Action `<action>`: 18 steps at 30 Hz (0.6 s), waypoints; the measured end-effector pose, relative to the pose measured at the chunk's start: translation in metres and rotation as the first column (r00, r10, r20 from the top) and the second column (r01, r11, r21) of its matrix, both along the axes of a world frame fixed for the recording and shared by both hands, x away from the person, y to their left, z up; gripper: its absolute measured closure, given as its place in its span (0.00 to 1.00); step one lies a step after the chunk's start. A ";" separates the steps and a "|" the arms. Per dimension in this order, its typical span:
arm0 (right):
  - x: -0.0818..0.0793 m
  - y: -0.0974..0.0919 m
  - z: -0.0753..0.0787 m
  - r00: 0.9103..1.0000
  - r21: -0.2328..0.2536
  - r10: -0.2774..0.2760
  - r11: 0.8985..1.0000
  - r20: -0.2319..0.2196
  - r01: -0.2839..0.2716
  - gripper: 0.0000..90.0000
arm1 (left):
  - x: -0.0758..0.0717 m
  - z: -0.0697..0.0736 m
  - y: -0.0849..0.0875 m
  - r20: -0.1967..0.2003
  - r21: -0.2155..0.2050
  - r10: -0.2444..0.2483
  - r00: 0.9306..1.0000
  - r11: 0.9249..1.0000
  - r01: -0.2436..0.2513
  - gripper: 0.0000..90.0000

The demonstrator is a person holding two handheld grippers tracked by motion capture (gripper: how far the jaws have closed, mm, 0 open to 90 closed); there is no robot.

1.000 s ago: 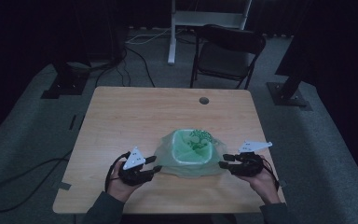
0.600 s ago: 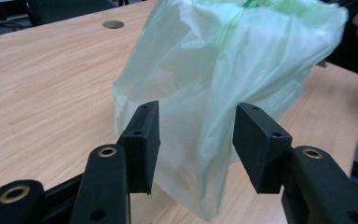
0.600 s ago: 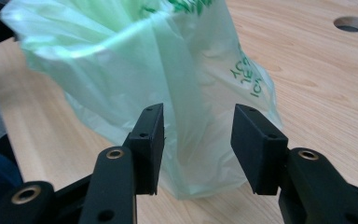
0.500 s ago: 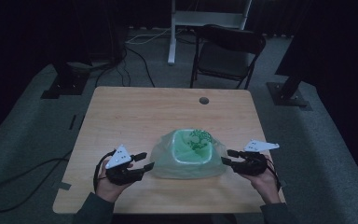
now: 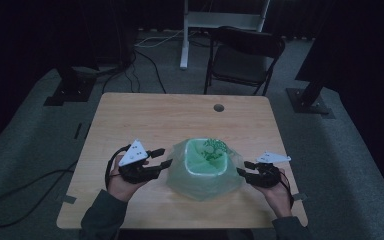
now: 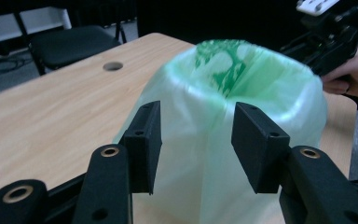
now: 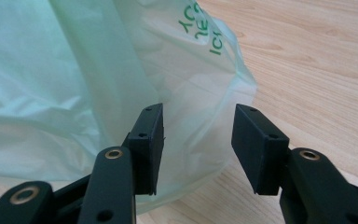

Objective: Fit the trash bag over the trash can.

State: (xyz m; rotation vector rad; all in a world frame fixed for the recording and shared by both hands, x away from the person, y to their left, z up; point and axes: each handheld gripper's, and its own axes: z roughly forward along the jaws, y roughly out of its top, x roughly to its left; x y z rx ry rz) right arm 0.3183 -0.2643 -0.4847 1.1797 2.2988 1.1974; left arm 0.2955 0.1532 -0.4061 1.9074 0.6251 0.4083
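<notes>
Near edge of the worktop: both hands in, one gripper on each side of the bin.

Left gripper: fingers spread, nothing pinched. Its jaws have just been closing a little after opening wider, with no film between them; in the left gripper view the bag sits just ahead of the tips, apart from them.

Right gripper: fingers spread to a middling gap, tips at the bag's skirt low on that side. The right gripper view puts loose film in and behind the gap, but the pads don't look pressed on it. I'd call that not gripped.

Green plastic bag is already draped over a small bin standing near the middle of the worktop, toward the person. The mouth is folded over the rim and the liner hangs inside, printed side at the far rim.

Judgement: lining is mostly done. What's left is tidying, meaning pulling the slack skirt down or smoothing it around the sides, then backing off.

Farther off: cable hole in the worktop, then a black chair on the floor behind.
</notes>
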 end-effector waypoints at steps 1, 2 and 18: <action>0.000 0.000 -0.001 1.000 0.001 0.001 1.000 0.000 -0.001 0.59 | 0.005 0.006 -0.008 0.009 0.014 -0.020 1.000 1.000 0.020 0.61; 0.000 0.000 -0.002 1.000 -0.004 0.000 1.000 0.000 0.000 0.59 | 0.005 0.006 -0.008 0.009 0.014 -0.020 1.000 1.000 0.020 0.61; 0.001 0.007 -0.013 0.999 -0.011 0.020 1.000 -0.027 -0.020 0.59 | 0.050 0.014 -0.076 -0.063 0.205 -0.231 0.971 0.949 0.239 0.60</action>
